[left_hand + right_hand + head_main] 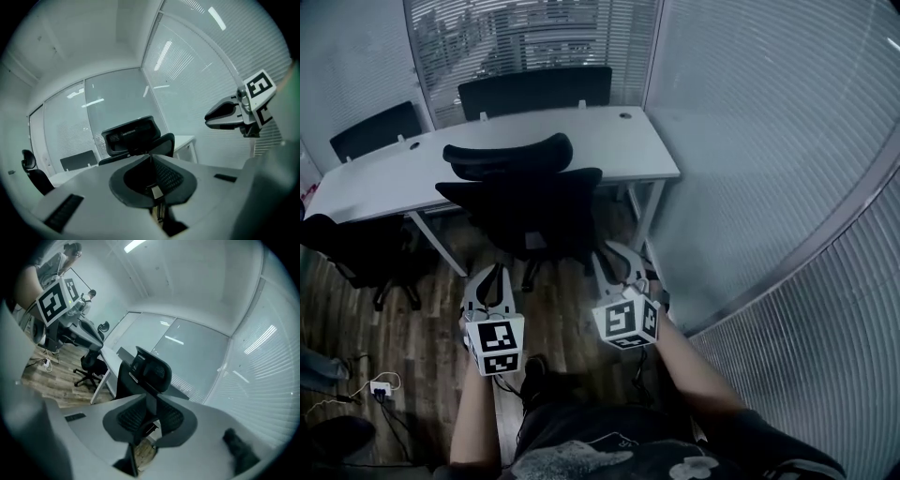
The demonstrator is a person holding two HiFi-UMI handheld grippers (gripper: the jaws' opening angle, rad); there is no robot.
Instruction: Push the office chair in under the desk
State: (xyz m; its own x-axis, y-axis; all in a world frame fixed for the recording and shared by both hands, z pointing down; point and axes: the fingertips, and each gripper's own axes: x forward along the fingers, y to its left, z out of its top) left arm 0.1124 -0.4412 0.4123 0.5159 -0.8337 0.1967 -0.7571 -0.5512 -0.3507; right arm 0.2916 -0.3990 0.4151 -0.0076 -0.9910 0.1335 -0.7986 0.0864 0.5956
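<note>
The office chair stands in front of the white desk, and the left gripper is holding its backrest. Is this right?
Not quite. The office chair does stand in front of the white desk, but the left gripper holds nothing. The head view shows it short of the chair, not touching it, and the left gripper view shows its jaws together with nothing between them.

No legible txt showing anywhere. Label strip on office chair (133, 136) headrest is coming out too blurred to read. Cubes on left gripper (492, 272) & right gripper (614, 255) are showing only b/w square marker patterns, no letters/nos.
</note>
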